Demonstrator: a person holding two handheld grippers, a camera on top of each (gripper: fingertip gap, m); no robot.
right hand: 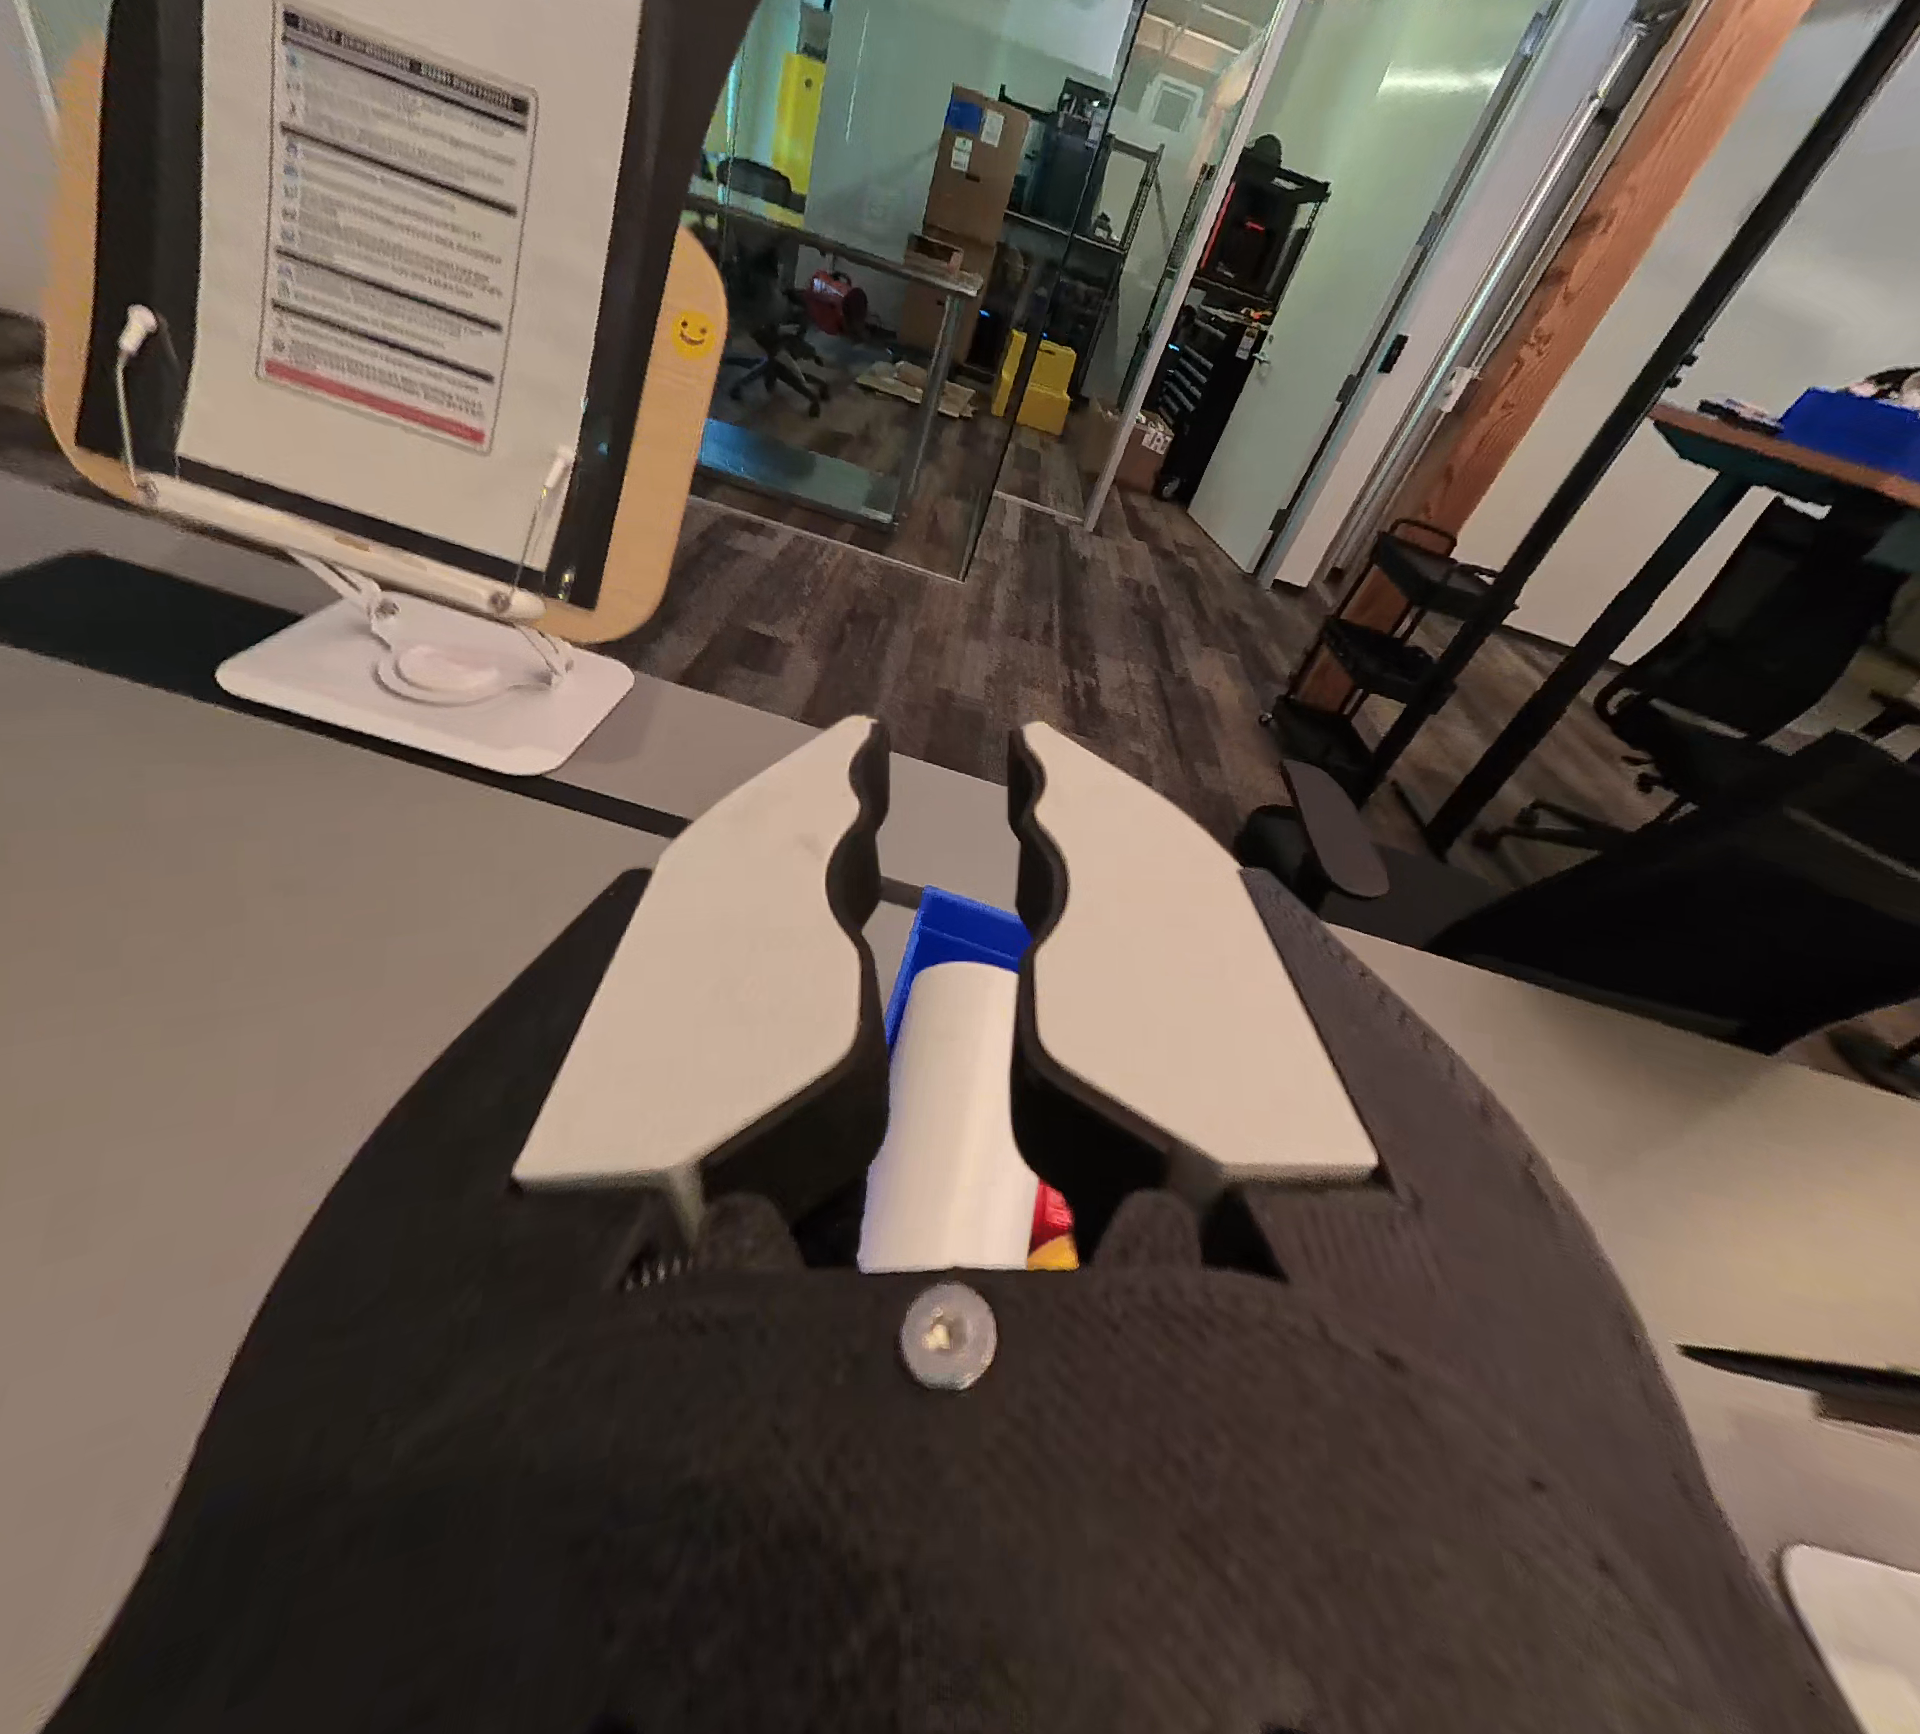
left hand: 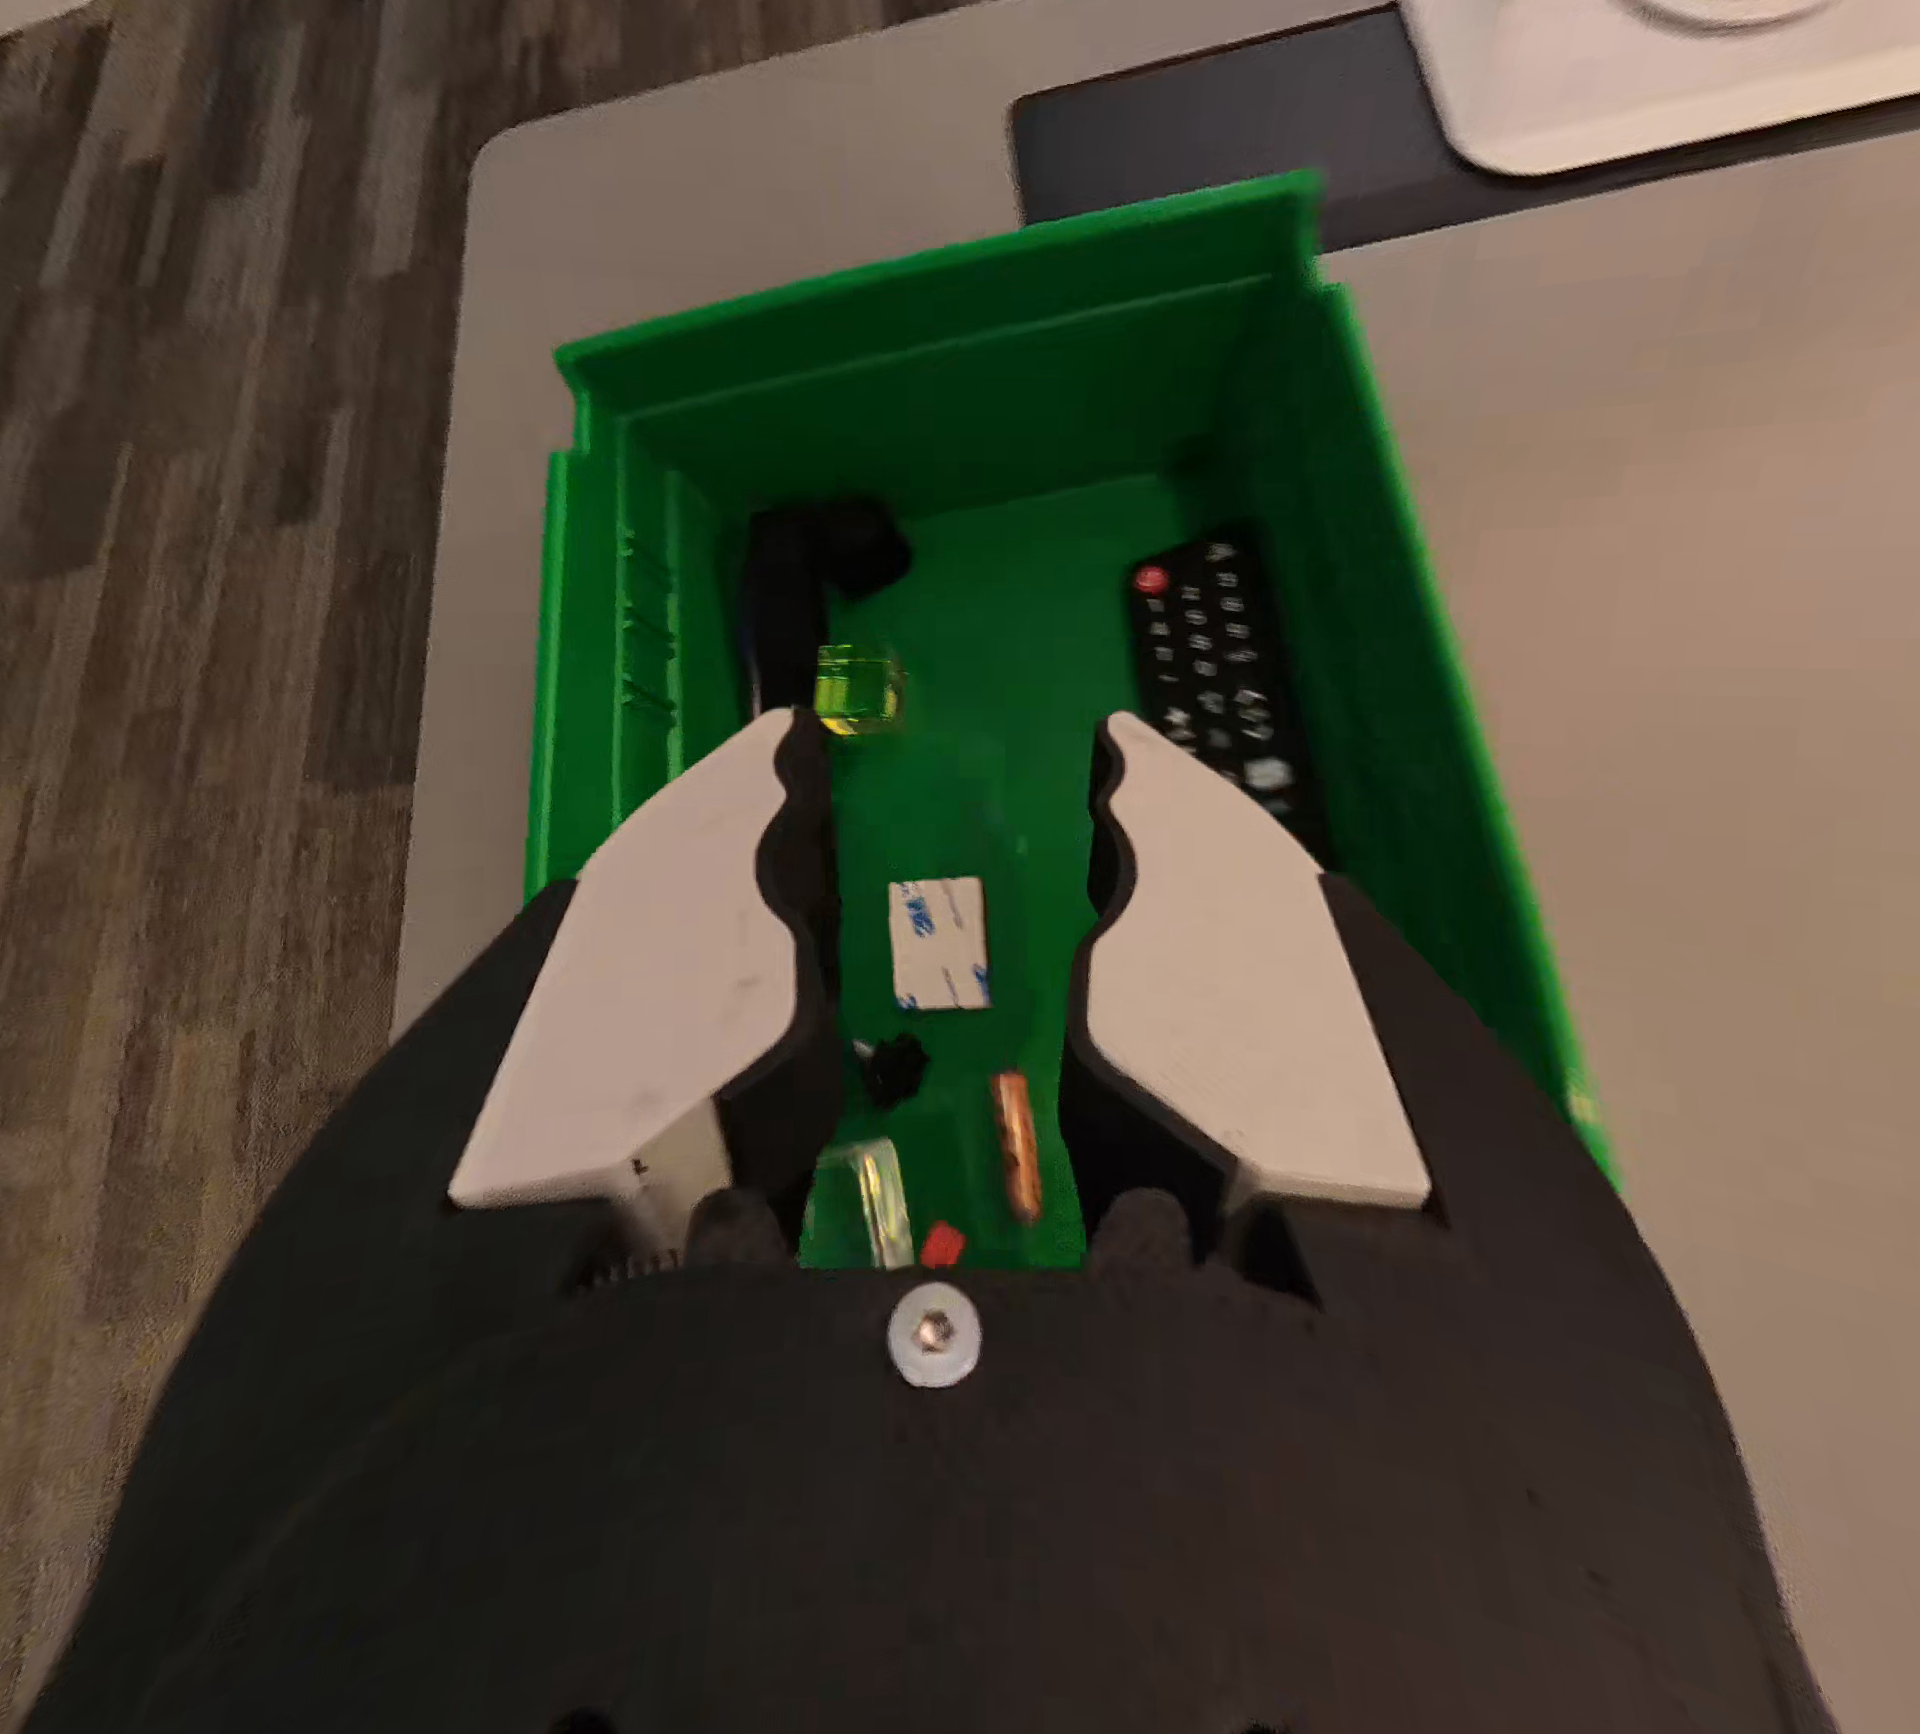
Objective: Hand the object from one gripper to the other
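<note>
My left gripper (left hand: 951, 728) is open and empty. It hangs over a green bin (left hand: 935, 313) that holds a small yellow-green cube (left hand: 857, 687), a black remote (left hand: 1216, 656), a white adhesive pad (left hand: 938, 941), a black object (left hand: 821, 552) and a copper-coloured piece (left hand: 1016, 1154). The cube lies just past the left fingertip. My right gripper (right hand: 948, 749) has its jaws narrowly apart around a white tube (right hand: 951, 1102) that meets both inner pads, above a blue bin (right hand: 961, 926). Red and yellow bits (right hand: 1051, 1232) show beside the tube's near end.
The grey table (left hand: 1610, 541) carries a dark mat (left hand: 1195, 136) and a white stand (right hand: 436, 697) holding a printed sheet (right hand: 405, 219). Wood-look floor lies beyond the table edge (left hand: 468, 437). Black office chairs (right hand: 1662, 853) and a cart stand to the right. Some 65 cm of space lies between my two pairs of fingers.
</note>
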